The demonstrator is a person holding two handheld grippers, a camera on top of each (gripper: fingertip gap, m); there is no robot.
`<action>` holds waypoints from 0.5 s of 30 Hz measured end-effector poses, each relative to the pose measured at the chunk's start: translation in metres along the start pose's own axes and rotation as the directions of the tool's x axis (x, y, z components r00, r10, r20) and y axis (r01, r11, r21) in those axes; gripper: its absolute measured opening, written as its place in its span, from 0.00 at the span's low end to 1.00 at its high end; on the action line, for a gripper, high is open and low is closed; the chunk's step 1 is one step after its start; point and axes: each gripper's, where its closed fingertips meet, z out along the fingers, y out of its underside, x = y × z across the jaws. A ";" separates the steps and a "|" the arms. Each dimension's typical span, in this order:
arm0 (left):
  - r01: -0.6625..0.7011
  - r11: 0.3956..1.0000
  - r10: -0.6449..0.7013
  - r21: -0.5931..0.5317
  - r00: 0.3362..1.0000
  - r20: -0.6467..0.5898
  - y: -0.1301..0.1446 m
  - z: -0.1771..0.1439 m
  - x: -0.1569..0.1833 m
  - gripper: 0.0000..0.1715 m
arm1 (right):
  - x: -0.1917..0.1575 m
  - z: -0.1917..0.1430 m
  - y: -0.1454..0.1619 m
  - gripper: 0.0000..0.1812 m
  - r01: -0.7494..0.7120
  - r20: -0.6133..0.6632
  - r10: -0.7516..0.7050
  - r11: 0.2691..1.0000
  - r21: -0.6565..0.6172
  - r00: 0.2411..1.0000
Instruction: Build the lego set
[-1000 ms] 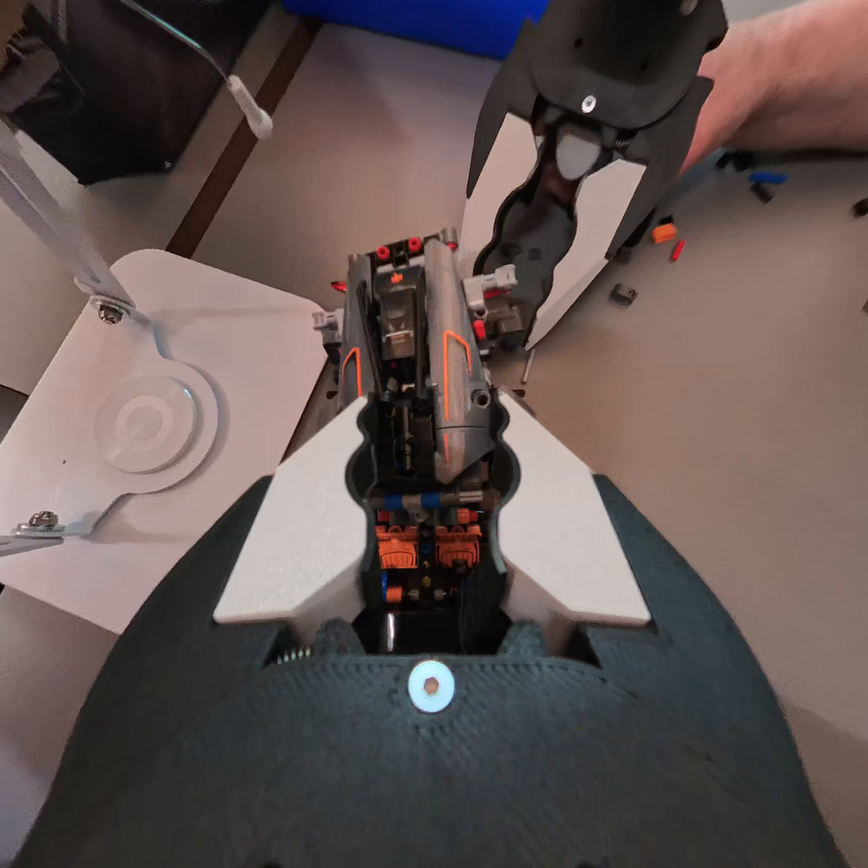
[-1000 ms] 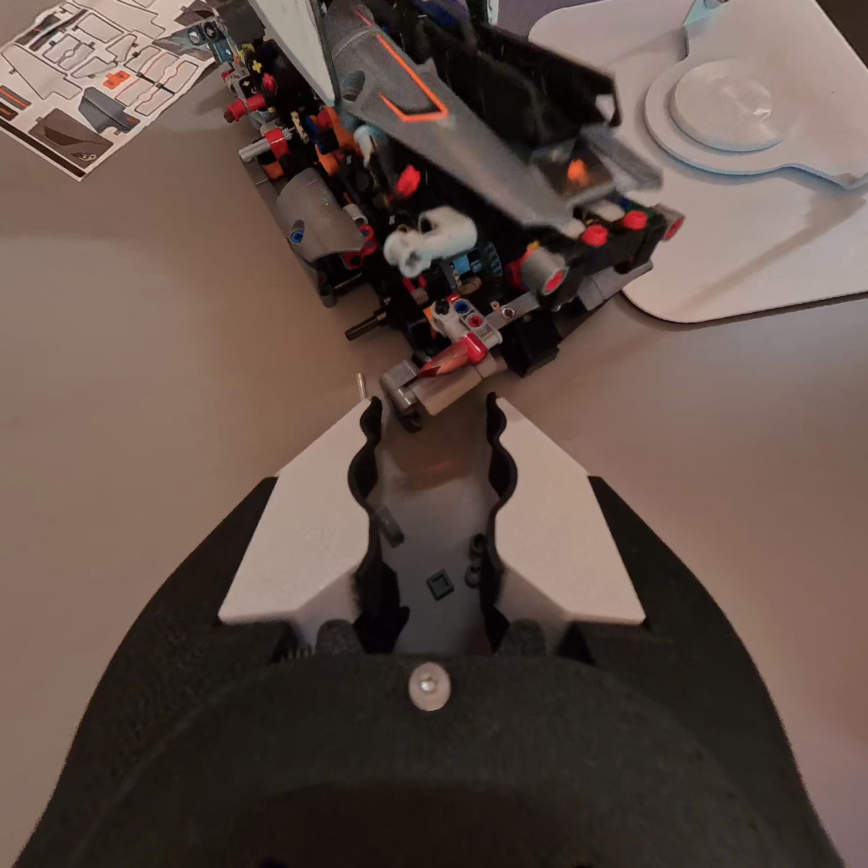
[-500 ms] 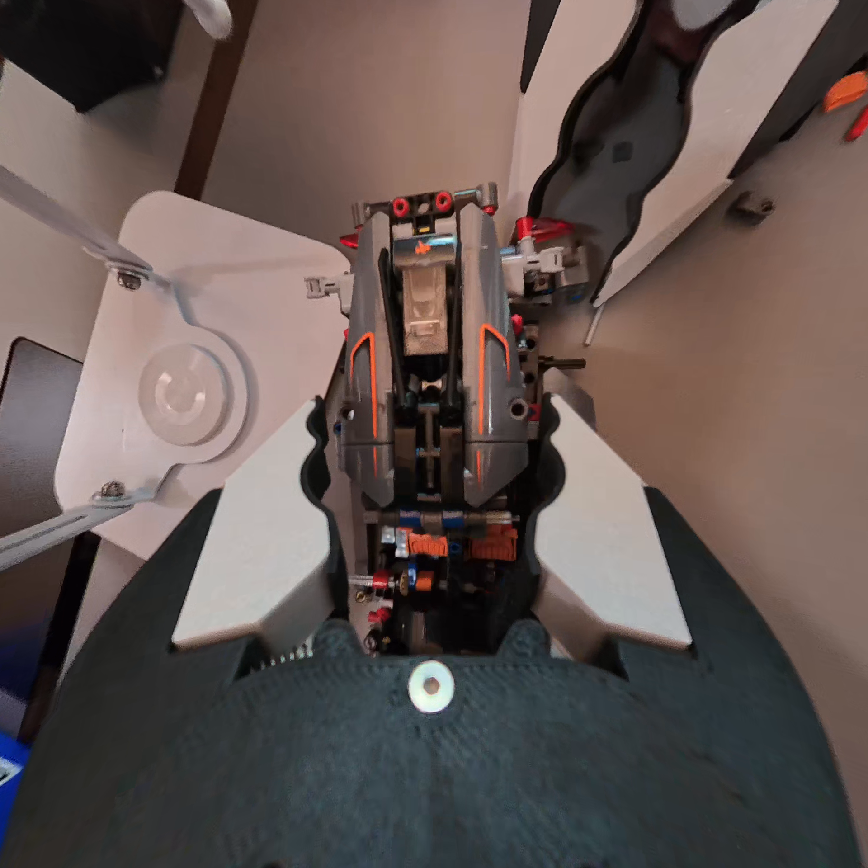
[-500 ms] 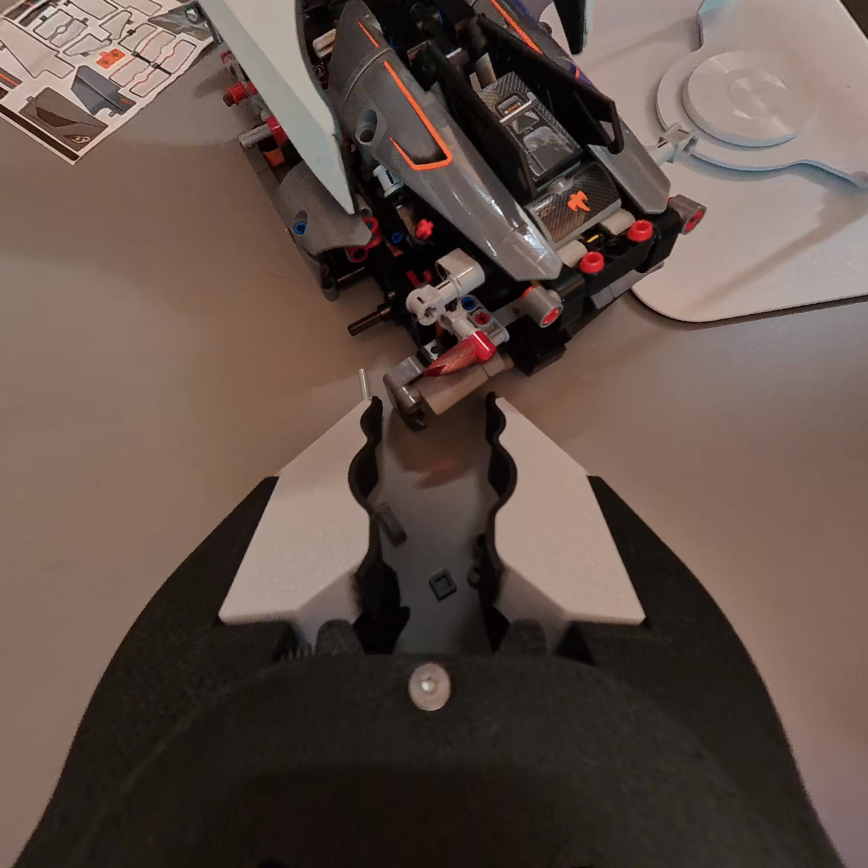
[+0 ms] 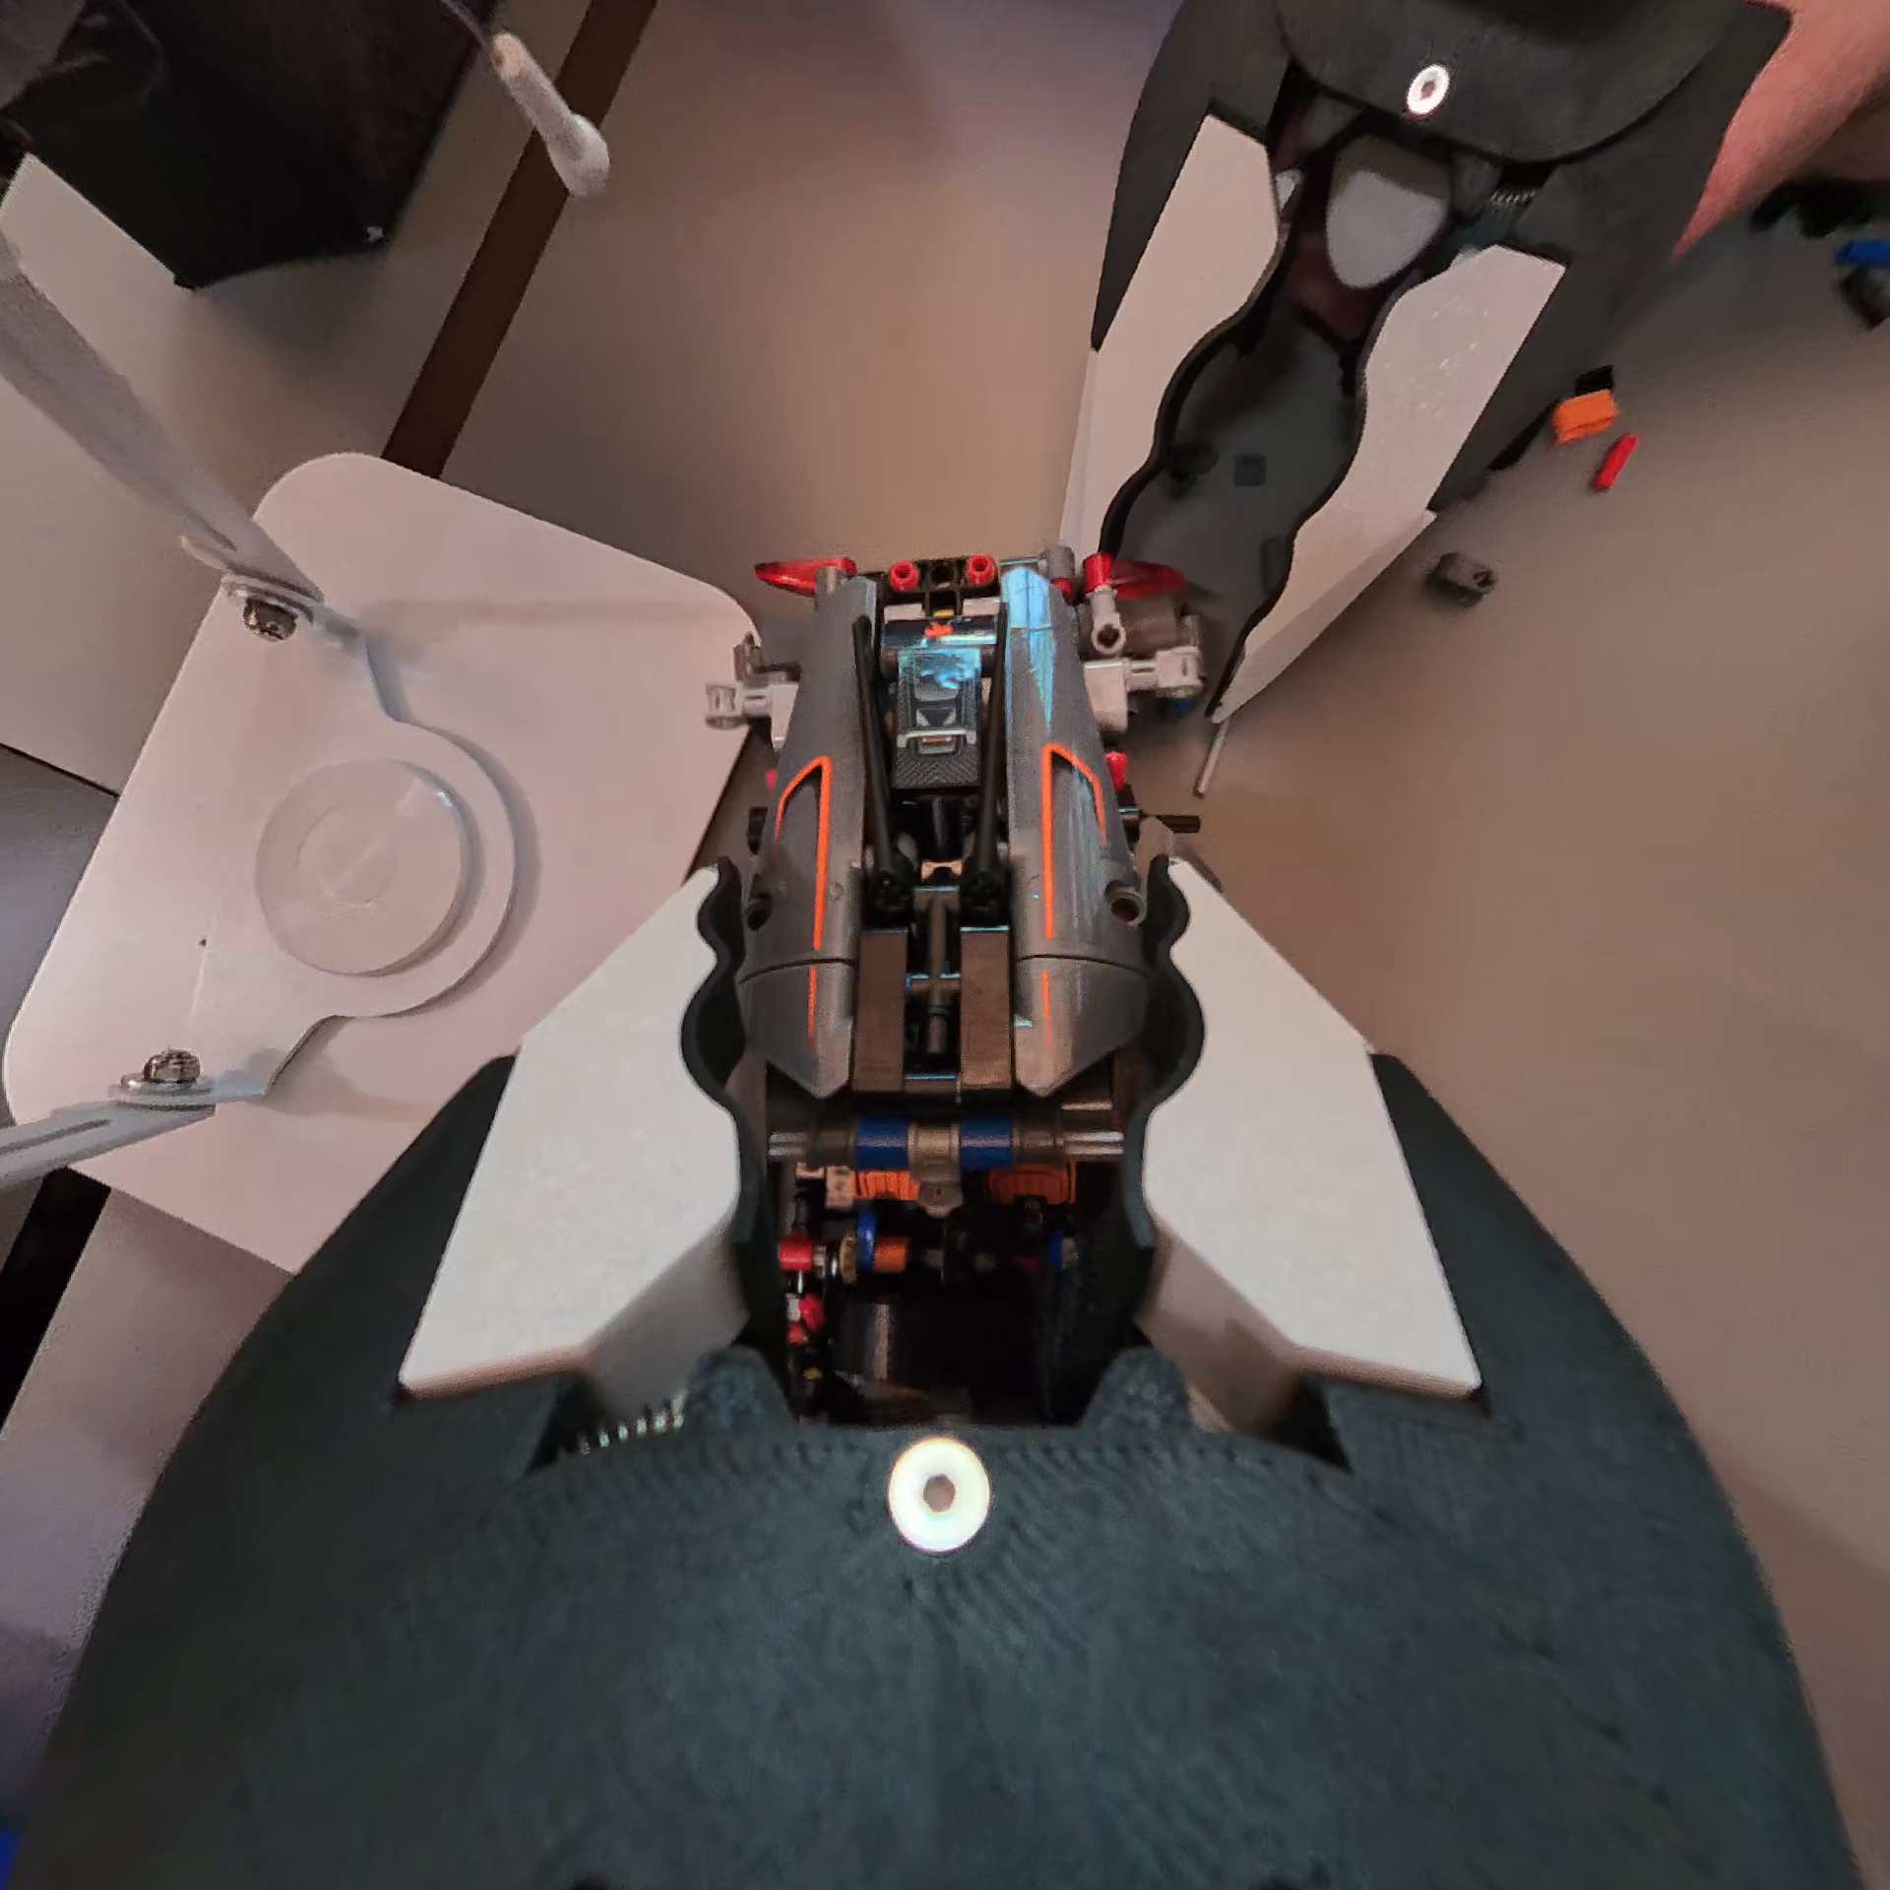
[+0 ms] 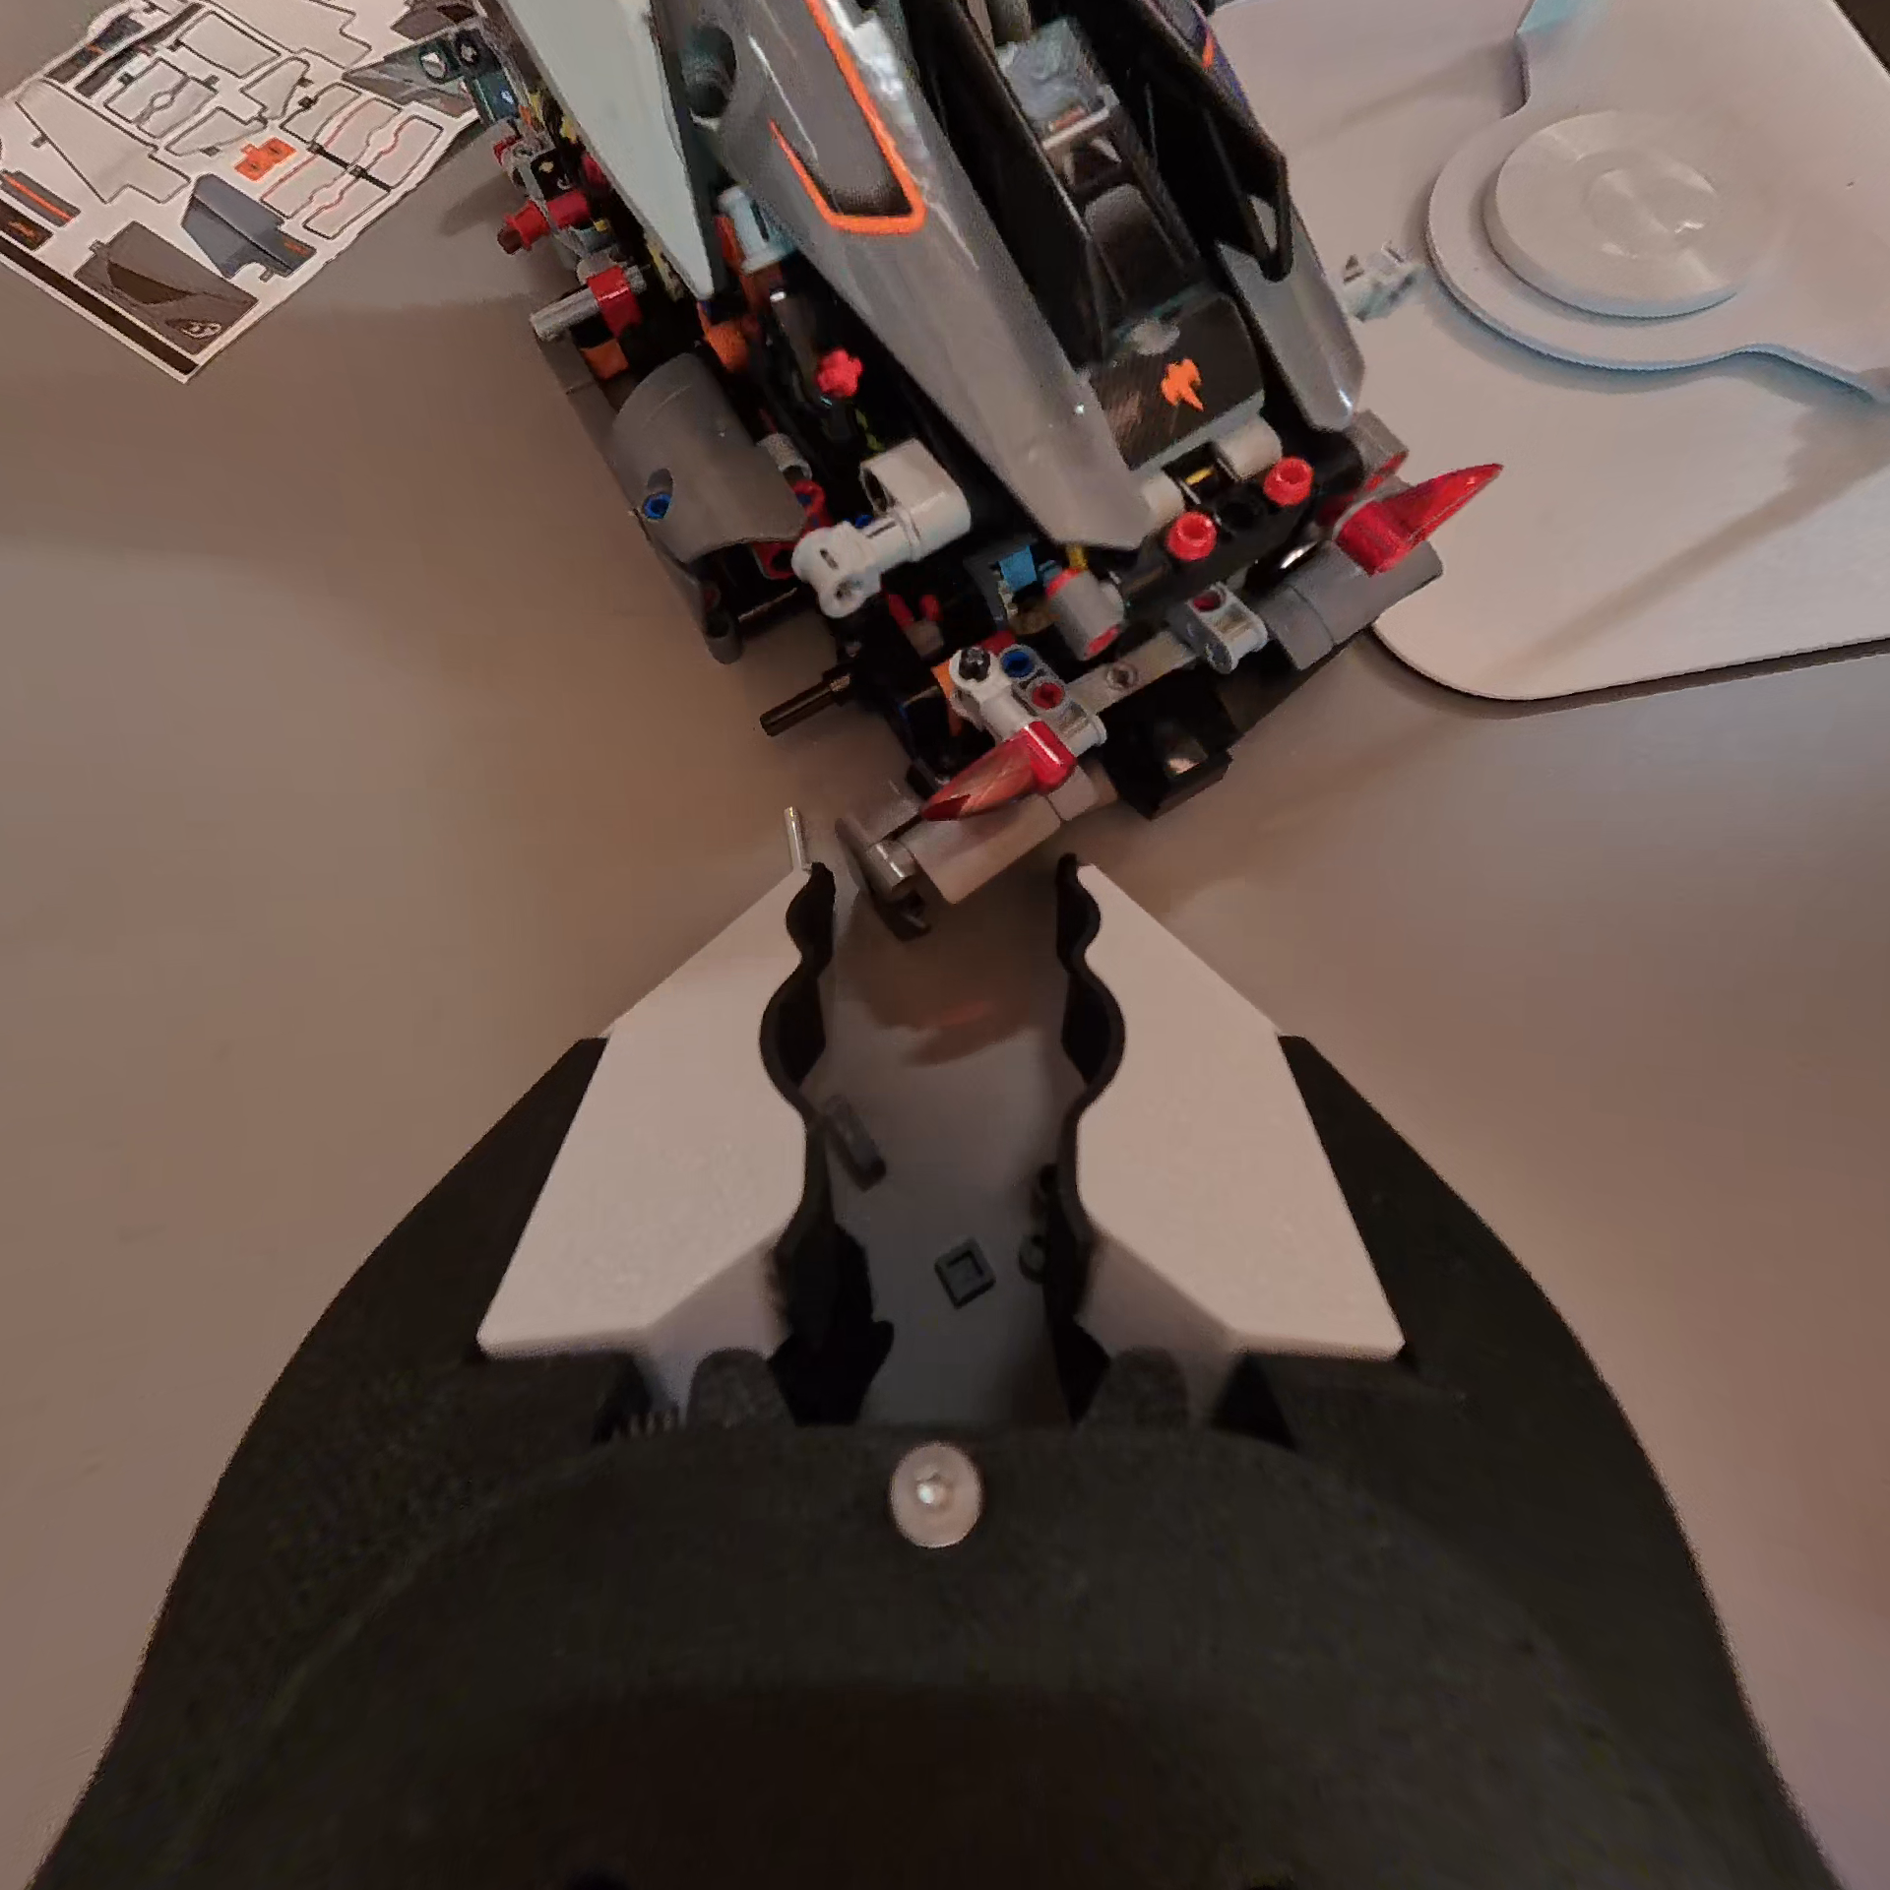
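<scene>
A grey and black lego car (image 5: 941, 818) with orange stripes lies lengthwise between my left gripper's (image 5: 941, 890) fingers. Their pads press its side panels, so the left gripper is shut on the car body. In the right wrist view the car (image 6: 1023, 409) points its nose at me, with red translucent wedges at the front corners. My right gripper (image 6: 941, 890) is open and empty, its tips just short of a grey beam (image 6: 972, 859) on the car's near front corner. It also shows in the left wrist view (image 5: 1166, 624), beside the car's front right.
A white base plate (image 5: 409, 818) with a metal bracket lies left of the car. A sticker sheet (image 6: 205, 184) lies at the back left. Loose pieces (image 5: 1580, 414) lie on the table at right, small dark ones (image 6: 963, 1273) under my right gripper. A hand (image 5: 1800, 113) holds the right gripper. The gap from one gripper's tips to the other's is roughly 10 centimetres.
My left gripper opened wider, moved along the car and closed back onto its sides. The car swung and came closer to the right gripper, which stayed in place.
</scene>
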 end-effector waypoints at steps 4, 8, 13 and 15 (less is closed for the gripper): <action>0.002 1.000 -0.001 0.006 1.000 -0.020 0.000 0.001 0.005 0.45 | -0.001 0.000 0.001 0.23 0.002 0.002 -0.002 1.000 -0.003 1.000; -0.011 1.000 0.011 0.002 1.000 -0.026 -0.003 0.003 0.009 0.45 | -0.001 0.000 0.000 0.23 -0.001 0.006 0.001 1.000 -0.001 1.000; -0.034 0.998 0.033 -0.049 0.999 -0.009 0.000 0.011 0.009 0.45 | -0.001 0.000 0.000 0.23 -0.002 0.010 0.002 1.000 -0.002 1.000; -0.028 0.999 0.027 -0.042 0.999 -0.017 -0.001 0.013 0.011 0.45 | -0.001 0.000 0.000 0.23 0.000 0.010 0.000 1.000 -0.002 1.000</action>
